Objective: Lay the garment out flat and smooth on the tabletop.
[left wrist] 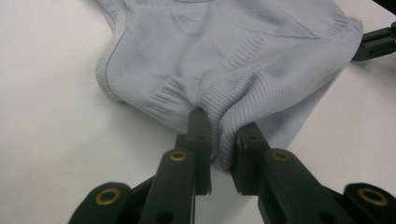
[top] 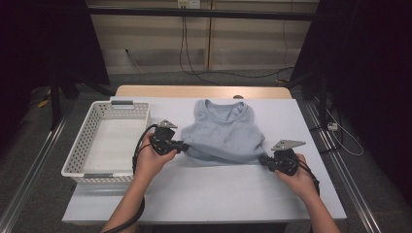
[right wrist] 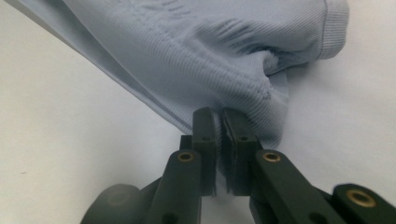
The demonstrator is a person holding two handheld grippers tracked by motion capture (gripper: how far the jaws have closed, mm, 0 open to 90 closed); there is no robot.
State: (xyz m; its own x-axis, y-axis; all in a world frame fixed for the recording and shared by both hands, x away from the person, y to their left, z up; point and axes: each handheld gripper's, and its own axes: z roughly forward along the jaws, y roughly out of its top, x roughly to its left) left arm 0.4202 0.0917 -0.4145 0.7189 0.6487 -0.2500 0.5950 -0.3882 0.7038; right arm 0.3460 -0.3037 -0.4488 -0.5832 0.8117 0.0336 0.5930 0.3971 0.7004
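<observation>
Both the left gripper [top: 180, 145] and right gripper [top: 265, 160] pinch the hem of the pale blue top [top: 224, 131] lying mid-tabletop, so uneven pulling could slip the thin ribbed fabric free.

Top [right wrist: 196, 51] cropped by frame edge (neckline unseen)

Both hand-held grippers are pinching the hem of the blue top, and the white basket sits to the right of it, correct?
Not quite. Both hand-held grippers, left and right, do pinch the blue top's hem, but the white basket sits to its left, as the high view shows.
</observation>
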